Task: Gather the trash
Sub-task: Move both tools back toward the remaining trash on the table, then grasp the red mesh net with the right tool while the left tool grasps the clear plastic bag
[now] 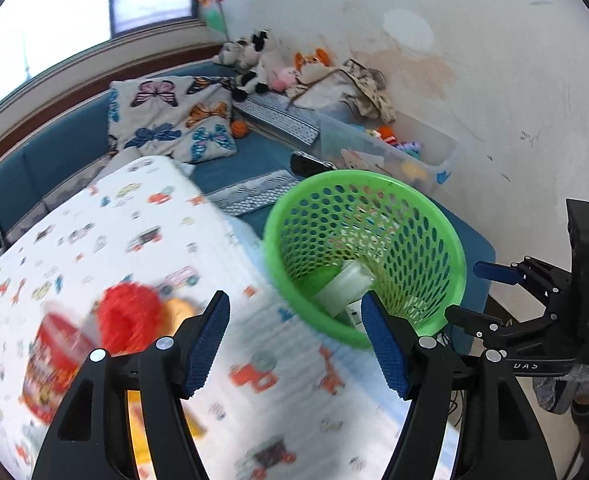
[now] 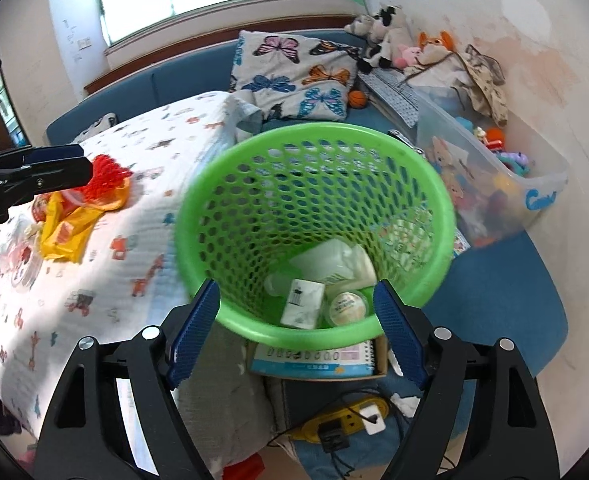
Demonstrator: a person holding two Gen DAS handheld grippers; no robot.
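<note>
- While I hold both tongs wide and empty, the green mesh wastebasket (image 2: pixel 314 224) sits just beyond my right tongs (image 2: pixel 294 312), tilted toward me.
- Inside lie a white carton (image 2: pixel 303 303), a round lid (image 2: pixel 348 308) and a pale bottle (image 2: pixel 334 260).
- My left tongs (image 1: pixel 296 344) hang over the bed (image 1: pixel 134 220), near the red mesh (image 1: pixel 128 320) and yellow wrapper (image 2: pixel 66 232).

Light: bright daylight from the window (image 1: pixel 74 4), which is blown out to white in both views.
Shadows: soft shade across the near part of the bed (image 2: pixel 34 300).
Blur: left wrist view smeared over the bedspread and red items; green basket (image 2: pixel 314 220) rim slightly soft.
Distortion: strong fisheye bending, dark corners.
</note>
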